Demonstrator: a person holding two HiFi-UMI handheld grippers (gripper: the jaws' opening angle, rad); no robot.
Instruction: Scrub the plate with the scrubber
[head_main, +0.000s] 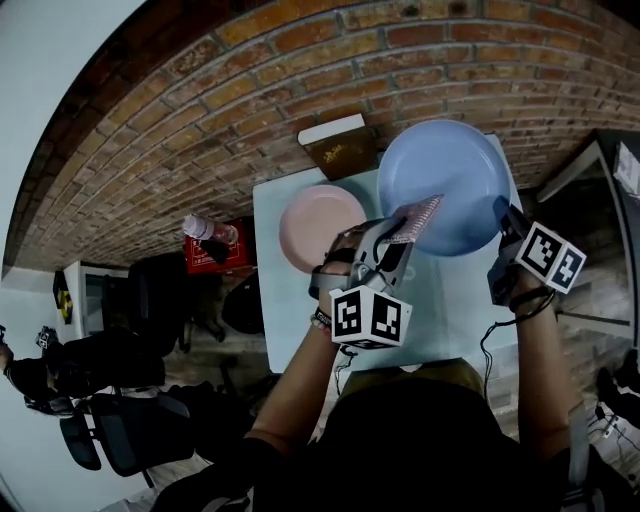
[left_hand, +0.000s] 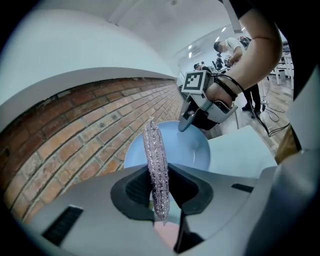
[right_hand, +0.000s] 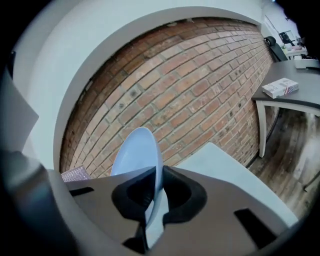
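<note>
— Left claw (left_hand: 160, 192), item one: state?
— Clamped on the scrubber (left_hand: 156, 160). It is a flat, glittery pink-silver pad held on edge, and its upper end stands out well above the jaws.
— Item two, right claw (right_hand: 152, 192)?
— Jaws closed on the rim of the blue plate (right_hand: 135, 152). The plate is gripped at its right side and tilted steeply, with its hollow face turned toward the left claw.
— Scrubber relative to the blue plate?
— In the head view the pad overlaps the plate's lower left edge. Whether they touch cannot be told.
— Item three?
— Pink plate (head_main: 320, 225), one. It lies flat on the pale blue bench (head_main: 450, 300), left of the blue plate and just beside the left claw.
— Far edge of the bench?
— Brown box (head_main: 338, 145) with a white end, one. It sits between the two plates, close to the brick wall (head_main: 250, 90).
— Anything off the bench?
— Red box (head_main: 215, 255) to the left, lower down, with a clear bottle (head_main: 205, 230) at its upper edge.
— Hands?
— One behind each claw, and both forearms show in the head view.
</note>
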